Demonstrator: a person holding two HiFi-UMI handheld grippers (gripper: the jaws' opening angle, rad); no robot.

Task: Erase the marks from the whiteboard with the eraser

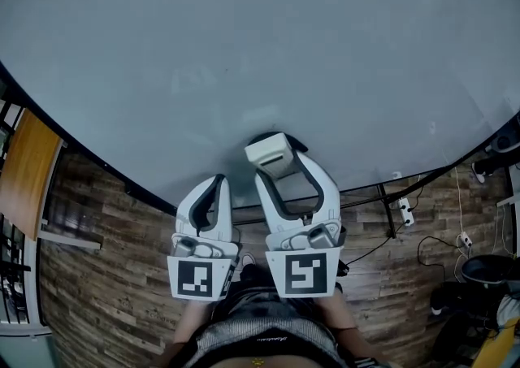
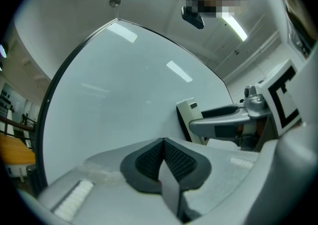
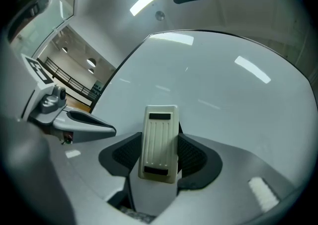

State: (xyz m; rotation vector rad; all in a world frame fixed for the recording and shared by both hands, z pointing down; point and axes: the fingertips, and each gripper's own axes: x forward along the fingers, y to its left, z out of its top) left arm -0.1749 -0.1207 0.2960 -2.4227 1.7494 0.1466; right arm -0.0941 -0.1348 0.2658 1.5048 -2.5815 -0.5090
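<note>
**Hazards**

- The left gripper (image 1: 218,182) has its fingers (image 2: 149,157) clenched on each other with nothing between them. It hangs just beside the right gripper. If it drifts during a stroke, its fingertips may drag across the whiteboard (image 1: 260,33) or knock the eraser.
- The faint marks (image 1: 191,78) lie well up the board, to the left of and apart from the eraser. A stroke that is too short or too far right would miss them. They are pale enough that leftover traces would be easy to overlook.
- The right gripper (image 1: 276,151) grasps the eraser (image 3: 159,142) by its two long sides, ribbed back toward the camera, dark face toward the board. The eraser sits near the board's lower edge; whether it touches the board cannot be told. Only part of its length is between the fingers, so hard pressure may pivot it or slip it out. A tilted face would wipe with one edge only.

**Inventory**

- Grippers: two.
- Whiteboard: one.
- Mark patches: one discernible; a possible speck further right is too faint to confirm.
- Erasers: one.
</note>
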